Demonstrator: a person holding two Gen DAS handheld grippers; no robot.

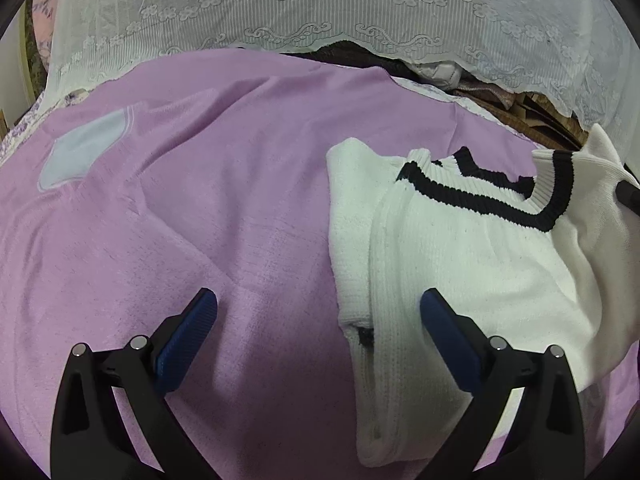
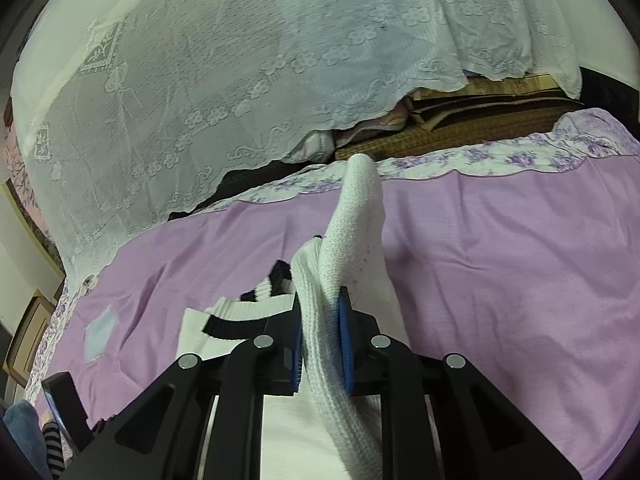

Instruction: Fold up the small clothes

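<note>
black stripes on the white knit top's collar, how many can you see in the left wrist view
2. One black stripe runs along the nearer collar band of the white knit top; the other black stripe lies just behind it. Folds may hide more.

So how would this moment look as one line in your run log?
step: folding | left gripper: open, over purple blanket | right gripper: shut on white knit sweater, edge lifted
</note>
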